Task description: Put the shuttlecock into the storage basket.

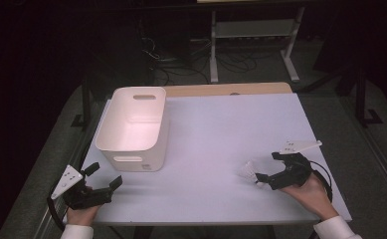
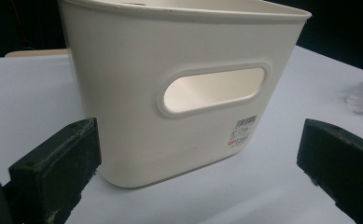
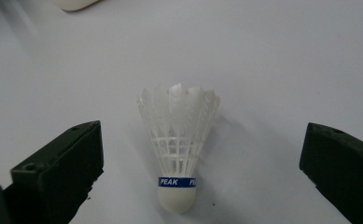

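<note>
On the near right of the white table (image 1: 221, 129), a shuttlecock (image 3: 179, 149) lies just ahead of the right gripper (image 1: 265, 172), cork end toward the gripper, feather skirt pointing away. Right gripper jaws stand wide apart, one on each side of it, nothing touching yet. Judging by looks: very light, will skid or roll on the smooth top if nudged by one jaw first. The skirt is thin and springy and would crush or splay under a hard squeeze. The cork with the blue PEAK band (image 3: 178, 182) is the stiff part, so pinch there or at the tight ribbed neck just above it, both jaws meeting together, gentle close. The left gripper (image 1: 104, 177) sits at the near left, jaws also spread and empty, facing the cream bin (image 1: 131, 124), which stands upright at the left of the table, well apart from the shuttlecock. Bin looks rigid, with a cut-out handle (image 2: 214, 88) in the end wall.
</note>
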{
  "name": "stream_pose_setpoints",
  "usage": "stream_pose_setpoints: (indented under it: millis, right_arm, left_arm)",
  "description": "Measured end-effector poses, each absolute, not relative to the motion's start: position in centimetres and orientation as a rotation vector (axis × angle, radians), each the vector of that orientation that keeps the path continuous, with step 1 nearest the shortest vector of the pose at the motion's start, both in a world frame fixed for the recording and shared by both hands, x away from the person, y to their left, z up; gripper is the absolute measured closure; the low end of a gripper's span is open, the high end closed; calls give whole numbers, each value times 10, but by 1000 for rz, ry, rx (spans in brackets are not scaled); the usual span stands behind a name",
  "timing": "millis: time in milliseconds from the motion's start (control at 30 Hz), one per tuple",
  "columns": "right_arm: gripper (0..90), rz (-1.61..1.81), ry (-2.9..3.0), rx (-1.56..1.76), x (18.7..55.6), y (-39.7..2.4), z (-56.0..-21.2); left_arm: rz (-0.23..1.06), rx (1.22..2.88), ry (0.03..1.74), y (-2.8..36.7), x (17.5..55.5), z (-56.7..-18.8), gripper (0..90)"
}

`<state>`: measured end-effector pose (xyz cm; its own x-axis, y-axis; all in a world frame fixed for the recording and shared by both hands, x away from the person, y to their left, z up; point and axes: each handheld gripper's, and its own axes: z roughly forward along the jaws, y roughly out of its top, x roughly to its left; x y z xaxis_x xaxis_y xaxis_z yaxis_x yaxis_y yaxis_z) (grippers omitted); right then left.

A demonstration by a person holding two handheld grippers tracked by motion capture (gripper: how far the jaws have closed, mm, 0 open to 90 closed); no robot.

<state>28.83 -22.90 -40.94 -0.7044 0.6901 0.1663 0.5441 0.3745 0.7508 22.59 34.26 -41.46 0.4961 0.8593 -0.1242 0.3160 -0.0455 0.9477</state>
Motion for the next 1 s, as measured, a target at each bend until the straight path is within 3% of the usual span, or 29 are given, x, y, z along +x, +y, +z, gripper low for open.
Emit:
stream_pose_setpoints:
  millis: [900, 967, 1000]
  right_arm:
    - [0, 1102, 2560, 1135, 286, -215, -429]
    - [11, 1087, 2563, 1145, 286, -214, -429]
    - [151, 1100, 2608, 1132, 286, -216, -430]
  left_arm:
    - [606, 1638, 1023, 344, 227, -415, 0]
    - [606, 1639, 1024, 343, 226, -415, 0]
    - [605, 1636, 1026, 343, 226, -415, 0]
